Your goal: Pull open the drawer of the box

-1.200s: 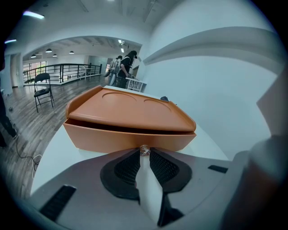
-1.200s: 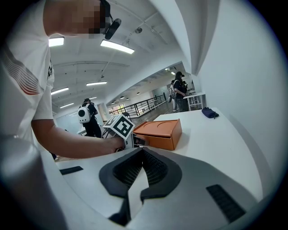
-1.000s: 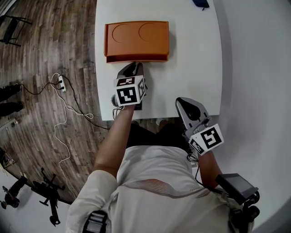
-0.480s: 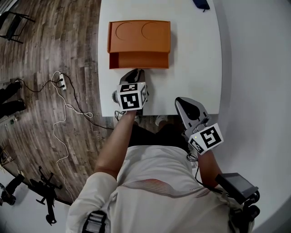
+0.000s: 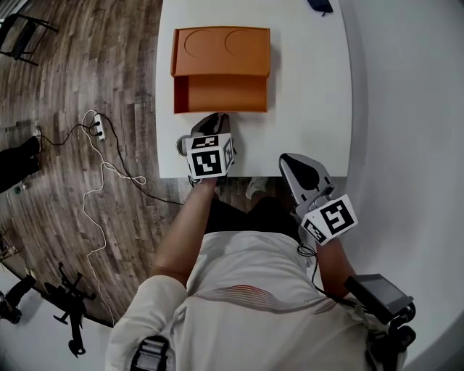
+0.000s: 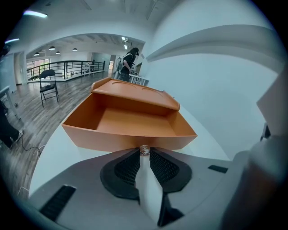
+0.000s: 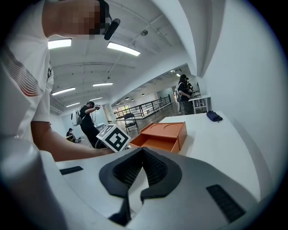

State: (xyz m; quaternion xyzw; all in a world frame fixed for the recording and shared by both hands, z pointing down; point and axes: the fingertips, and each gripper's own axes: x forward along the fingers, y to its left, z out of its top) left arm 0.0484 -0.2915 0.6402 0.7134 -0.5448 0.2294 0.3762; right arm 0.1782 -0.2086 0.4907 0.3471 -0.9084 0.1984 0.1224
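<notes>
REMOTE RIG, WHITE TABLE [image 5: 312, 87]: My left gripper [image 6: 144, 153] has its jaws pinched nearly together on the small clear knob [image 6: 144, 150] at the middle of the drawer [image 6: 130, 121] front. The drawer stands well out of the orange box [image 5: 221, 47], toward me. Its bare orange floor and side walls lie open to the left gripper view.

In the head view the box lies on the left half of the table, toward the far side, with two round recesses pressed into its top. The drawer juts from the box's near face, and the left gripper meets the drawer front from the near side.

My right gripper [image 7: 143, 150] hangs well apart from the box, by the table's near right corner. Its jaws are closed pad to pad at the tips, with nothing between them. Its view looks across the tabletop to the box and open drawer, with the left gripper's marker cube [image 7: 114, 137] just in front of them.

A dark pouch [image 5: 320, 6] sits at the table's far edge, well apart from the box. A white cable [image 5: 98, 196] trails over the wood floor [image 5: 72, 87] at left. In the background of the left gripper view a person [image 6: 129, 63] stands beyond the box, and a chair [image 6: 48, 87] stands at left.
</notes>
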